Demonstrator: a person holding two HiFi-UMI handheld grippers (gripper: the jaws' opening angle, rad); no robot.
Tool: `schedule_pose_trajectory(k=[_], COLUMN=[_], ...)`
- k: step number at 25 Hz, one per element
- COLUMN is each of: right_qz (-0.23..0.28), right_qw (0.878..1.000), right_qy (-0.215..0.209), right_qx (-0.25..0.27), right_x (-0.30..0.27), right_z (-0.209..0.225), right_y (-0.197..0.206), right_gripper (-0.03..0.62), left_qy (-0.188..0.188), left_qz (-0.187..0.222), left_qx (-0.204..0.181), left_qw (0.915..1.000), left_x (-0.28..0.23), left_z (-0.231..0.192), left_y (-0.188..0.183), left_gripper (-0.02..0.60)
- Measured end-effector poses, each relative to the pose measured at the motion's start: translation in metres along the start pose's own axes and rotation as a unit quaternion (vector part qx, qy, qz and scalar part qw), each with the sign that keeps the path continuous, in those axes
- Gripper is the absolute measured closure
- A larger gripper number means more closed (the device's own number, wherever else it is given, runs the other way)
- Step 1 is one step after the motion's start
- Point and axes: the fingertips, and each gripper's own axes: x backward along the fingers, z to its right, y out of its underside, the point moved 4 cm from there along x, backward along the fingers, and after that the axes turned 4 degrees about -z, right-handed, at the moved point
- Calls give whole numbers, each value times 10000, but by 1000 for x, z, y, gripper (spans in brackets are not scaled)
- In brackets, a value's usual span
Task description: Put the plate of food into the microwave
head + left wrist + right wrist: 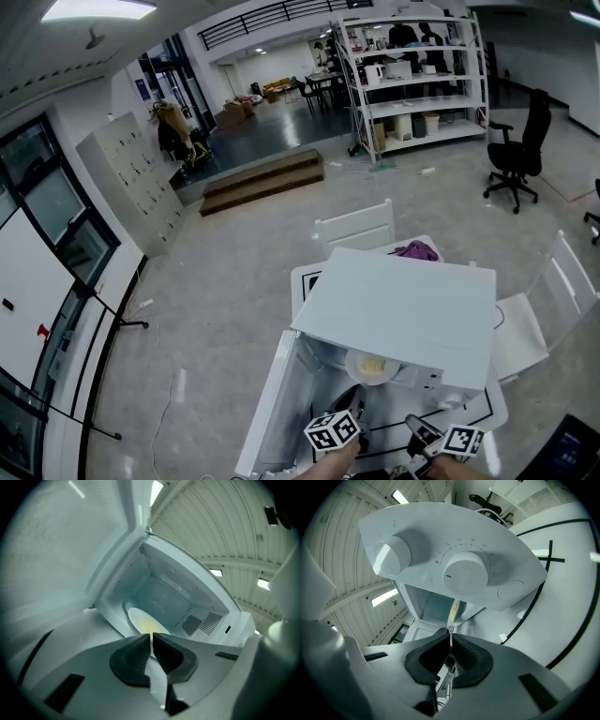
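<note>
Part of plate (372,367) beneath microwave (403,309)

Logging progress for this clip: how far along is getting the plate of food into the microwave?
Done: the plate of food lies inside the microwave cavity. In hand: nothing; the left claw and right claw are shut and empty in front of it. Left: the door stands open, if closing counts.

Hand-held gripper (151,637) jaws together, empty; plate of food (139,620) inside open microwave (174,591).
</note>
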Motion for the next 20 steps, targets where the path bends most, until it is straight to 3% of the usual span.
schedule_pose_trajectory(k=[2,6,9,13,16,20], right_qz=[21,26,44,124,85,80], right_qw=[10000,10000,9998,9996,9999,9993], right_qy=[-63,10,139,-271,124,-343], right_qx=[1,50,116,-15,78,106], right_x=[-1,1,4,0,5,-3], right_z=[2,1,5,0,9,-1], right_y=[-2,-2,-4,-5,-6,-3], right_gripper=[580,580,580,580,580,580], left_qy=[-20,-32,-46,-67,-86,-116], left_qz=[-108,-258,-304,-337,-379,-446], left_qx=[-365,-580,-611,-612,-599,-564], left_qw=[9993,9980,9977,9975,9974,9973], left_x=[-5,-11,-15,-22,-28,-35], left_z=[4,8,7,6,5,1], left_y=[0,1,2,2,1,1], left_gripper=[565,566,566,566,566,566])
